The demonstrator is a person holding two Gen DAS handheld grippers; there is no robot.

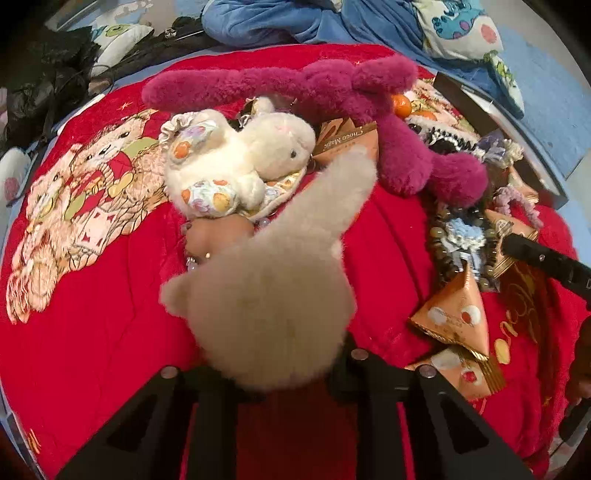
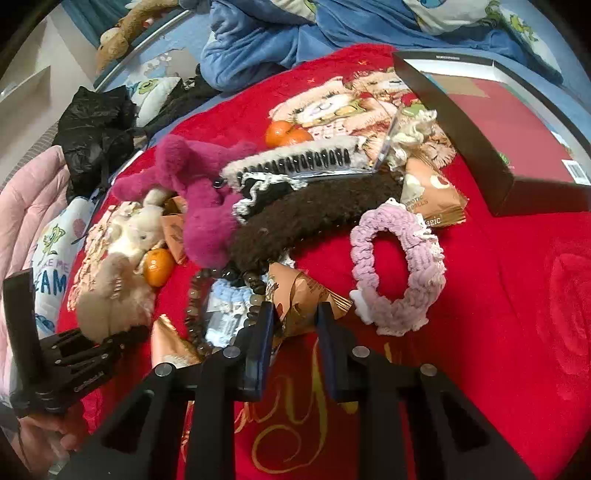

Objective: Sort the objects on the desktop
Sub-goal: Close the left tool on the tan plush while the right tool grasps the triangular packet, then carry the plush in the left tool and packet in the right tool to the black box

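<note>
My left gripper (image 1: 284,373) is shut on a beige plush toy (image 1: 273,306) and holds it over the red blanket (image 1: 92,350); the plush hides the fingertips. It shows in the right wrist view too (image 2: 107,295). A white plush rabbit (image 1: 236,162) and a magenta plush (image 1: 369,110) lie just beyond. My right gripper (image 2: 295,317) is shut on an orange triangular snack packet (image 2: 299,299). A pink scrunchie (image 2: 399,266) lies to its right, a bead bracelet (image 2: 199,302) to its left.
Oranges (image 2: 159,266), a brown furry hair clip (image 2: 314,218), a comb-like clip (image 2: 295,162) and more snack packets (image 1: 454,314) crowd the pile. A dark open box (image 2: 517,122) stands at the right. Blue bedding (image 2: 258,33) and a black bag (image 2: 96,129) lie behind.
</note>
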